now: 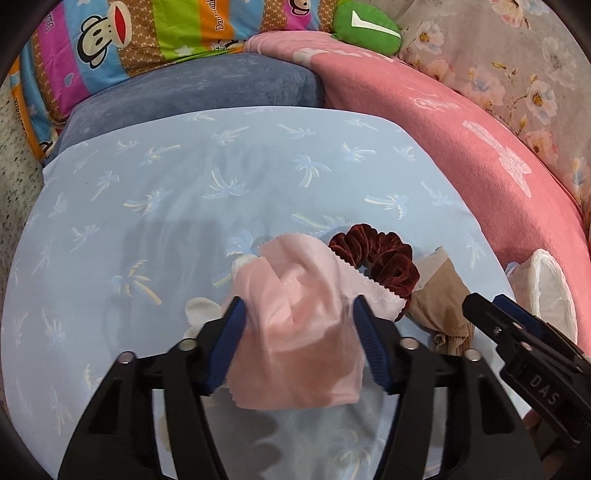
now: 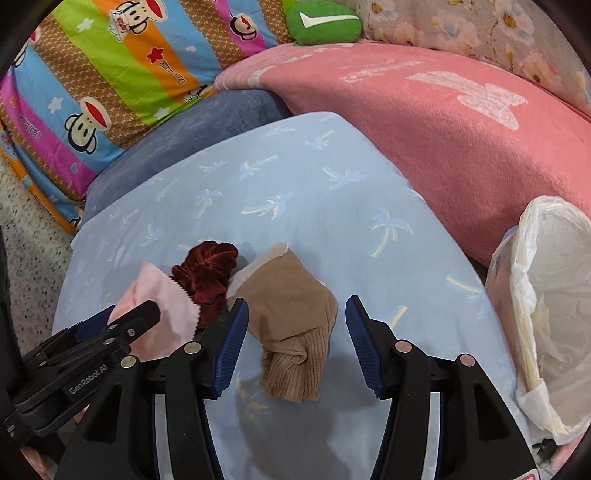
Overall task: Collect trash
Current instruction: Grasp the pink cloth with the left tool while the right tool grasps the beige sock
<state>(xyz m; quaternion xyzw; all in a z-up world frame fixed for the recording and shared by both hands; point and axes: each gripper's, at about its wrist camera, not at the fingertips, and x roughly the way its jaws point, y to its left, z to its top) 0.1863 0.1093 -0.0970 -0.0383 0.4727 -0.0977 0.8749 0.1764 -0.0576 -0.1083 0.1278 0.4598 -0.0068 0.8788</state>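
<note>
On the light blue palm-print sheet (image 1: 147, 192) lie a crumpled pink cloth (image 1: 295, 332), a dark red velvet scrunchie (image 1: 373, 254) and a tan stocking (image 2: 295, 321). My left gripper (image 1: 297, 314) is open, its blue pads on either side of the pink cloth, which bulges between them. My right gripper (image 2: 295, 317) is open over the tan stocking, pads apart on both sides of it. The scrunchie (image 2: 207, 273) lies between the cloth (image 2: 159, 306) and the stocking. A white plastic bag (image 2: 546, 314) stands open at the right.
A pink blanket (image 2: 443, 129) lies along the far right of the bed. A blue-grey pillow (image 1: 199, 88), a striped monkey-print quilt (image 2: 110, 74) and a green plush (image 2: 325, 22) are at the back. Speckled floor (image 2: 29, 266) shows at the left.
</note>
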